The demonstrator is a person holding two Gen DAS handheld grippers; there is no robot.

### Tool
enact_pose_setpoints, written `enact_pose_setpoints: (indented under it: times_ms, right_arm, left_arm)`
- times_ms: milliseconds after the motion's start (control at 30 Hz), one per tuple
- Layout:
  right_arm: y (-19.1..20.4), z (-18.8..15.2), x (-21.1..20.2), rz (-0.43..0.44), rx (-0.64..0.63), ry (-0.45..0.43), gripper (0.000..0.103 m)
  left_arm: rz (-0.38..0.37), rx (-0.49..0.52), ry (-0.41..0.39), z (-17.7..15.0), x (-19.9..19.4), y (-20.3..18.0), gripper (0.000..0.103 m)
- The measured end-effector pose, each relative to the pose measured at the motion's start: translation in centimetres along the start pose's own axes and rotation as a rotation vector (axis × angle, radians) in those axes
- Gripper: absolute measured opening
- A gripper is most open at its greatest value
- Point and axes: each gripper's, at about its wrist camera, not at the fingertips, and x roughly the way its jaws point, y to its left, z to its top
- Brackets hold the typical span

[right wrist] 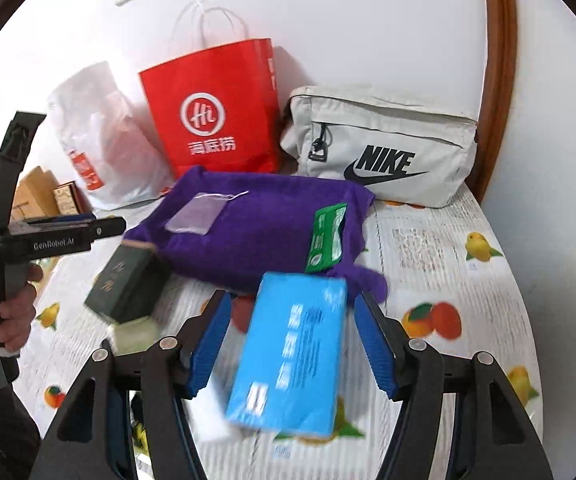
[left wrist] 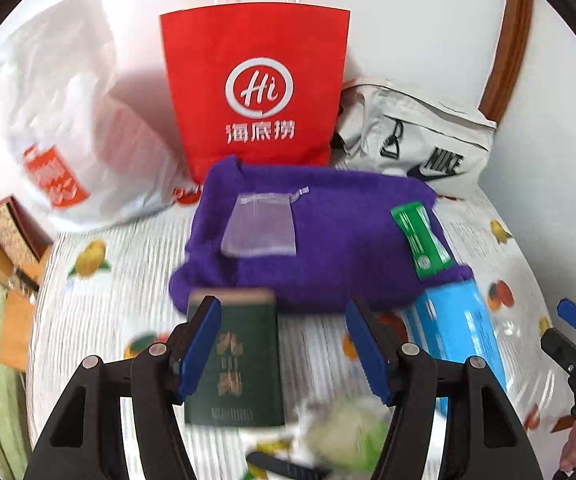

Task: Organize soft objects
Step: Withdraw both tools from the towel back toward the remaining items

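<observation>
Purple cloth lies beyond left tool — apart.

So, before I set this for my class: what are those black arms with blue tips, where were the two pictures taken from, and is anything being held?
They are handheld two-finger grippers, one in each of a person's hands, each carrying a fisheye camera looking along its fingers. One picture comes from the left gripper, the other from the right gripper. Both stand open and hold nothing. On the fruit-print tablecloth lie a purple cloth with a small mesh pouch and a green packet on it, a dark green box and a blue box. Behind stand a red paper bag, a white plastic bag and a grey Nike bag.
</observation>
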Motion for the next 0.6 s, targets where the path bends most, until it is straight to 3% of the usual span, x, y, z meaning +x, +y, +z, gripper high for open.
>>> enact_pose_setpoints:
  times_ms: [300,600]
  right_arm:
    - [1.6,-4.9,-3.4,0.03,0.003,0.003,0.064]
    - [2.5,-9.3,-2.7,0.05,-0.005,0.043,0.064]
  left_arm:
    - [-0.012,-0.022,0.019,-7.0,-2.7,0.4,0.063]
    - [-0.015,-0.034,0.051,-12.6,-1.5,1.0,0.063]
